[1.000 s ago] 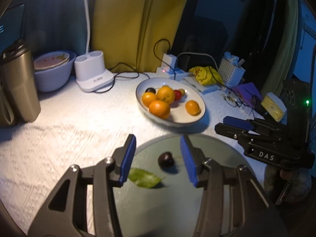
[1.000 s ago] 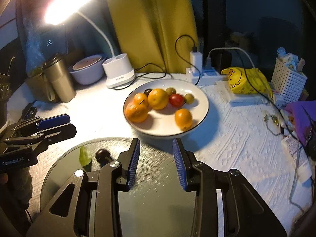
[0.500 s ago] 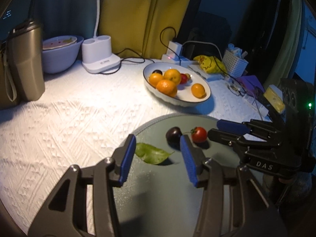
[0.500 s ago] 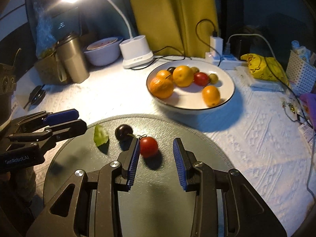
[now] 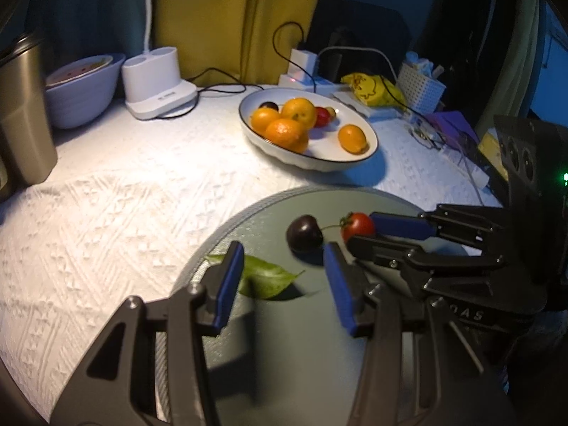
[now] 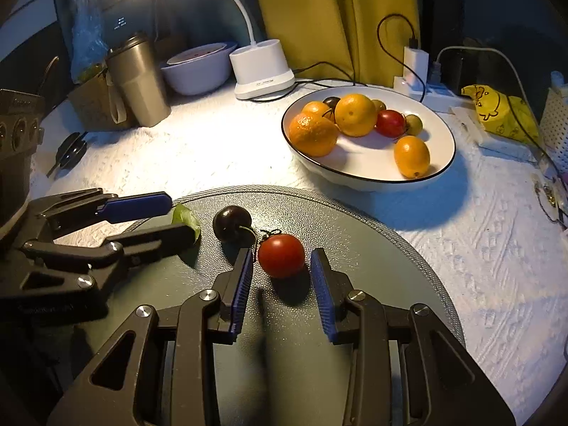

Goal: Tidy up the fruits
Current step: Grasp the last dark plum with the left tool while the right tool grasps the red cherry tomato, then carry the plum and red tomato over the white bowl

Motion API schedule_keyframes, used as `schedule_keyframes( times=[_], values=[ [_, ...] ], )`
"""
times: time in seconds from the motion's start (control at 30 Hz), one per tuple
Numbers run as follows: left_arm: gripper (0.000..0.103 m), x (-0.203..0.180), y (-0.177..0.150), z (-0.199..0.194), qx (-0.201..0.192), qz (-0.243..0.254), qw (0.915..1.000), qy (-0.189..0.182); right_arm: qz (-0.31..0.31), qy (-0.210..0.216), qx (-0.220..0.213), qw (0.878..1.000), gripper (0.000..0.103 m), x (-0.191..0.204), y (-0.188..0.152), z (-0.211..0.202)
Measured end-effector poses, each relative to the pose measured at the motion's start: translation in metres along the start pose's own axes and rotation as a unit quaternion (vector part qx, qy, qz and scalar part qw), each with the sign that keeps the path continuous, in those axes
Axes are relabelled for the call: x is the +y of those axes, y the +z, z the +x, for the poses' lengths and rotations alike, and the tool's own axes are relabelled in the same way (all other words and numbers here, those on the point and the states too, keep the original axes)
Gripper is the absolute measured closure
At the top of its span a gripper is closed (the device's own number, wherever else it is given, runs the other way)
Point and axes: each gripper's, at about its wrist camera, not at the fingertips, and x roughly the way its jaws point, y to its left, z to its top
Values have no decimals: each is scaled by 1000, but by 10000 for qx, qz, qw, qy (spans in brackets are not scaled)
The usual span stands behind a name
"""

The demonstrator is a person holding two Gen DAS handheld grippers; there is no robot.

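Red tomato [image 6: 281,255] | calyx faces far-left | right hand-held gripper [image 6: 282,264] closing, not yet pinching | left hand-held gripper [image 5: 282,266] spread

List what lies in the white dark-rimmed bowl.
In the white dark-rimmed bowl: four oranges, a red tomato, a greenish fruit, a dark cherry. Anything beneath the oranges is hidden.

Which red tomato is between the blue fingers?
The red tomato on the grey mat, beside the dark cherry. The other red one sits in the white bowl with the oranges.
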Motion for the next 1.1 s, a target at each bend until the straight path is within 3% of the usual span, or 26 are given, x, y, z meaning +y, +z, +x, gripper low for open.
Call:
schedule_keyframes(
  times=[0.77,0.97,1.1],
  values=[
    [55,-20,12,30,230,346,9991,96,67,160,17,9998,73,-17,-5,-7],
    [73,-21,13,31,246,405,9989,70,94,174,4,9998,73,-18,-3,-5],
    [75,-21,14,30,224,446,9987,78,99,164,-15,9998,73,-21,-2,-5]
  ],
)
